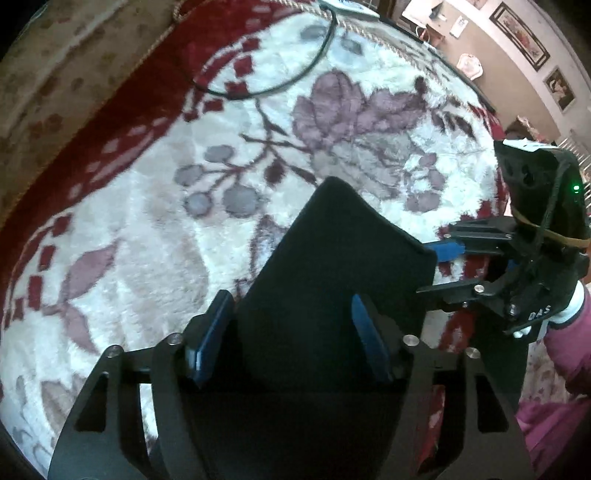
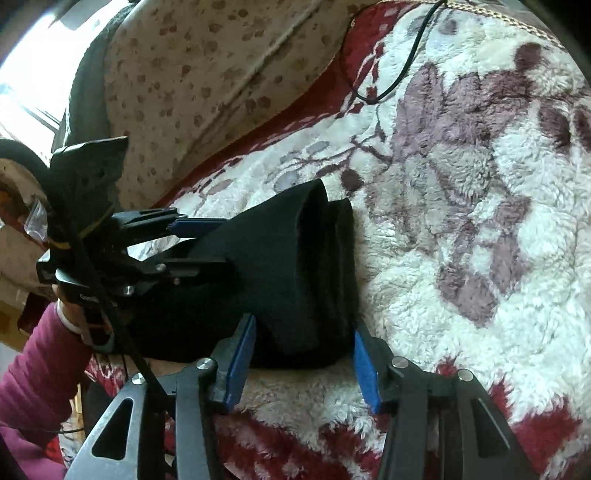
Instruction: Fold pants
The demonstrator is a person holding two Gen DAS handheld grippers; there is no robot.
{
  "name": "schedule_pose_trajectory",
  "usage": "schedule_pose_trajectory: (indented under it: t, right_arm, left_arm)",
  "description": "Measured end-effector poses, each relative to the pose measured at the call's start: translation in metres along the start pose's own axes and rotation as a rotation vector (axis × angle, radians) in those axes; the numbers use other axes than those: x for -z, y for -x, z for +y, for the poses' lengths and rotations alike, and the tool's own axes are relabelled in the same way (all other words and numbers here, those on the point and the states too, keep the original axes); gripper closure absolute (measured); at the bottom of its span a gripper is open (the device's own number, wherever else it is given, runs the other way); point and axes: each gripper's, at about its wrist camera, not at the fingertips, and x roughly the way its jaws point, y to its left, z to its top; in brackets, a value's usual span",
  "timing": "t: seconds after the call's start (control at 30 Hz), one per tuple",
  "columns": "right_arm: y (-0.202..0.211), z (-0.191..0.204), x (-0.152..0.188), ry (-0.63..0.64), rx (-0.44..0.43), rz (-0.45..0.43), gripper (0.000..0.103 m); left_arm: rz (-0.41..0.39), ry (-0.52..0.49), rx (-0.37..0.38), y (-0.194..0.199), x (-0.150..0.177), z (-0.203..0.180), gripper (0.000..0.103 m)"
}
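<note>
Over folded pants [image 1: 332,266], left tongs [image 1: 291,332] angled down, spread

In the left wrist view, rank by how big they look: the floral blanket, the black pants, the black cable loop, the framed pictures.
1. floral blanket
2. black pants, enlarged by nearness
3. black cable loop
4. framed pictures, far off

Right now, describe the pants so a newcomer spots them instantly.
Start at the fluffy white floral blanket with its red border. Near its front edge lies a compact folded black bundle, the pants. They are the only plain, dark, unpatterned fabric there; the thin black cable lies farther back.
</note>
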Motion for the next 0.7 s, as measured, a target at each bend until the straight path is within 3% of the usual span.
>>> schedule_pose_trajectory:
  t: [0.07, 0.13, 0.27, 0.3, 0.33, 0.4, 0.7]
  right_arm:
    - [-0.002, 0.001, -0.001, 0.009, 0.002, -0.002, 0.06]
    - [-0.003, 0.003, -0.003, 0.027, -0.005, -0.006, 0.071]
    - [-0.005, 0.014, -0.004, 0.075, -0.026, -0.026, 0.087]
    - [-0.004, 0.018, -0.004, 0.085, -0.025, -0.041, 0.087]
    - [-0.002, 0.02, -0.004, 0.09, -0.03, -0.053, 0.087]
    - [0.004, 0.026, -0.003, 0.099, -0.064, -0.09, 0.088]
    - [0.03, 0.07, -0.015, 0.169, -0.186, -0.185, 0.088]
  left_arm:
    - [-0.019, -0.017, -0.004, -0.002, -0.001, -0.002, 0.036]
    - [-0.019, -0.029, -0.011, -0.004, -0.002, -0.003, 0.037]
    - [-0.036, -0.055, -0.035, -0.005, -0.003, -0.008, 0.054]
    - [-0.042, -0.054, -0.038, -0.004, -0.003, -0.008, 0.062]
    - [-0.052, -0.049, -0.035, -0.003, -0.005, -0.009, 0.077]
    - [-0.077, -0.034, -0.022, 0.004, -0.005, -0.008, 0.086]
    - [-0.231, 0.011, -0.016, 0.06, 0.011, -0.008, 0.092]
